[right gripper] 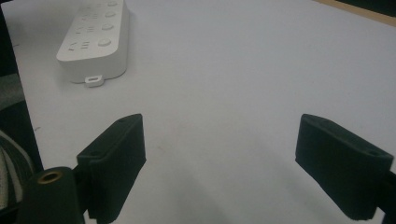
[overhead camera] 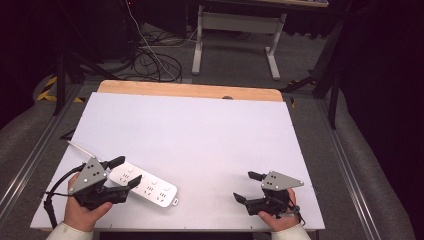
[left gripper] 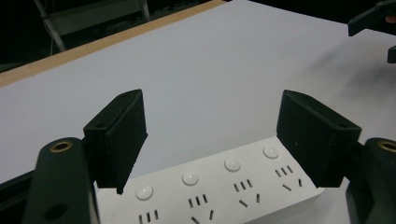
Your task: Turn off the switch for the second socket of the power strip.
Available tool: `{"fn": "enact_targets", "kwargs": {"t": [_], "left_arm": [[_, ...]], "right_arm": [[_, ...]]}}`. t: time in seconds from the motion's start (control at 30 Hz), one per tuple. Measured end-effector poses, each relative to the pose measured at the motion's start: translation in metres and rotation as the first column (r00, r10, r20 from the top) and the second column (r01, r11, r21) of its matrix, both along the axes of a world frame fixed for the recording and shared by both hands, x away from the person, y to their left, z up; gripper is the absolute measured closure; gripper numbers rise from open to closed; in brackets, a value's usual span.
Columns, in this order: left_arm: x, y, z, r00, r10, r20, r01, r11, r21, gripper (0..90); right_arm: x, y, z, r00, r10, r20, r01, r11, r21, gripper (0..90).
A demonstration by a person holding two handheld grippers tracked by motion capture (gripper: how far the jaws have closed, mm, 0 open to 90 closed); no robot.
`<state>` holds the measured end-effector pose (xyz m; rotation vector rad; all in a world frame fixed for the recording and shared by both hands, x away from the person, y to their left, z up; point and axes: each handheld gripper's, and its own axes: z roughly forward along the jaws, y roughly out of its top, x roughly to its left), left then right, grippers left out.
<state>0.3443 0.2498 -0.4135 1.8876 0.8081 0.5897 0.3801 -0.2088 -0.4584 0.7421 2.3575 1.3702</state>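
White board covers the table (overhead camera: 200, 135), with a wooden strip along its far edge. At the near left, the left gripper (overhead camera: 125, 172) hovers with jaws wide apart over one end of the white power strip (overhead camera: 145, 185), which lies flat. Well to the right, the right gripper (overhead camera: 248, 186) hangs spread over bare board.

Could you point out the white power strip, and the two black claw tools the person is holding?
power strip (overhead camera: 145, 187): high view, on its white top face, mid-length.
left gripper (overhead camera: 124, 172): high view, in the gap between its open jaw tips.
right gripper (overhead camera: 248, 186): high view, in the gap between its open jaw tips.
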Motion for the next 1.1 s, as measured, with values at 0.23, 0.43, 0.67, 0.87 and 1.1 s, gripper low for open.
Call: {"fn": "enact_targets", "kwargs": {"t": [0.23,0.43,0.67,0.87,1.1], "left_arm": [[0.008,-0.011,0.000,0.9997,-0.017,-0.017,0.017,0.9999,0.004,24.5],[0.013,-0.018,0.000,0.9995,-0.022,-0.021,0.022,0.9996,0.017,24.6],[0.011,-0.017,0.000,0.9996,-0.020,-0.017,0.021,0.9993,0.032,33.8],[0.016,-0.013,0.000,0.9867,-0.101,-0.127,0.109,0.9924,0.056,68.4],[0.019,-0.014,0.002,0.9774,-0.107,-0.182,0.126,0.9878,0.092,89.5]], "right_arm": [[0.000,0.000,0.000,1.0000,0.001,0.000,-0.001,1.000,-0.001,16.6],[0.000,0.000,0.000,1.0000,0.003,0.003,-0.003,1.000,-0.004,16.6],[-0.001,0.001,0.000,1.0000,0.007,0.004,-0.007,1.000,-0.005,16.6],[-0.001,0.001,-0.001,1.0000,0.008,0.004,-0.008,1.000,-0.003,16.7],[-0.001,0.003,-0.001,0.9999,0.014,0.004,-0.014,1.000,-0.009,16.7]]}}
